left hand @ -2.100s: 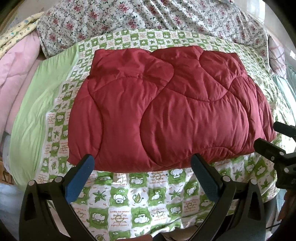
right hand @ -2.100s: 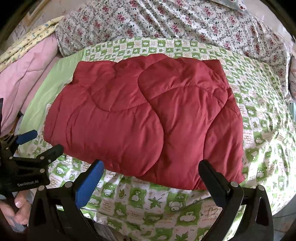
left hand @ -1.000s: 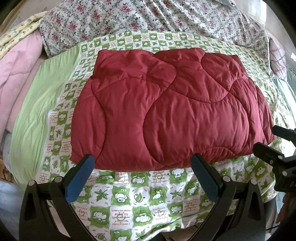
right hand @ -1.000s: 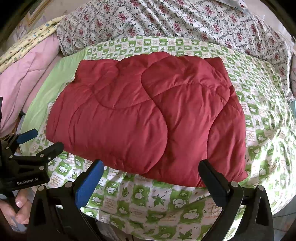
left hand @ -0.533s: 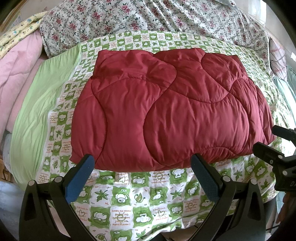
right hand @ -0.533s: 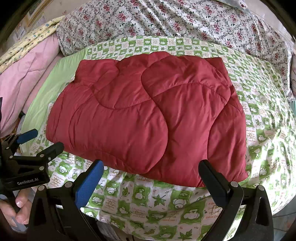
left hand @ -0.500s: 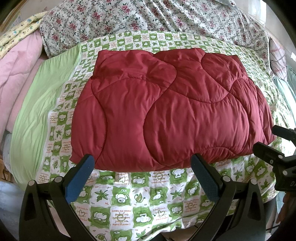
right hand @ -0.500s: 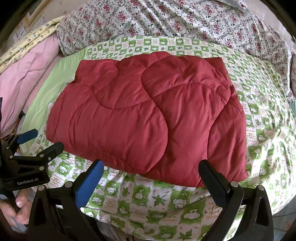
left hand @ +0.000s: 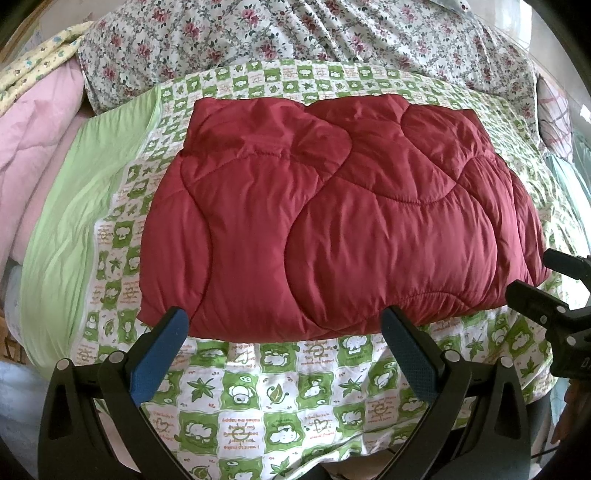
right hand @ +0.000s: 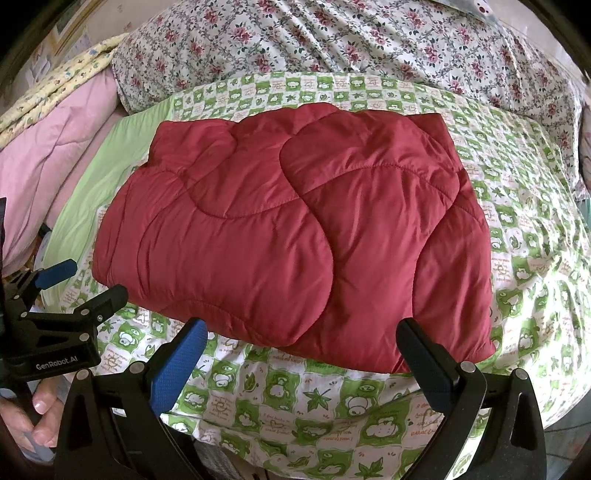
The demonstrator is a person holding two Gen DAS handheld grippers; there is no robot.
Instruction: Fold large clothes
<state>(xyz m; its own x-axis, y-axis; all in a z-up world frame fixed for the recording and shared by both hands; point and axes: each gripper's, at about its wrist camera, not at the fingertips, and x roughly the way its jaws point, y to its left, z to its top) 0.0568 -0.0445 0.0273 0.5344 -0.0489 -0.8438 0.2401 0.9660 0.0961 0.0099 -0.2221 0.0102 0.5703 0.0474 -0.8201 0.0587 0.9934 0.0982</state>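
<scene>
A dark red quilted garment (left hand: 332, 229) lies folded into a thick rectangle on the green-and-white patterned bed sheet (left hand: 280, 384). The same red garment (right hand: 295, 236) fills the middle of the right wrist view. My left gripper (left hand: 284, 332) hovers just short of its near edge, open and holding nothing. My right gripper (right hand: 299, 343) hangs before the near right part of the fold, also open and empty. From the right wrist view the left gripper (right hand: 70, 280) shows at the far left edge. The right gripper (left hand: 543, 277) appears at the right edge of the left wrist view.
A floral duvet (left hand: 314, 33) is piled along the back of the bed. Pink bedding (right hand: 48, 155) and a yellow patterned cloth (right hand: 66, 77) are stacked at the left. A hand (right hand: 40, 417) holds the left gripper's handle. The bed's near edge lies just below the grippers.
Both views have drifted very slightly; the folded garment lies unchanged and both grippers stay open and empty.
</scene>
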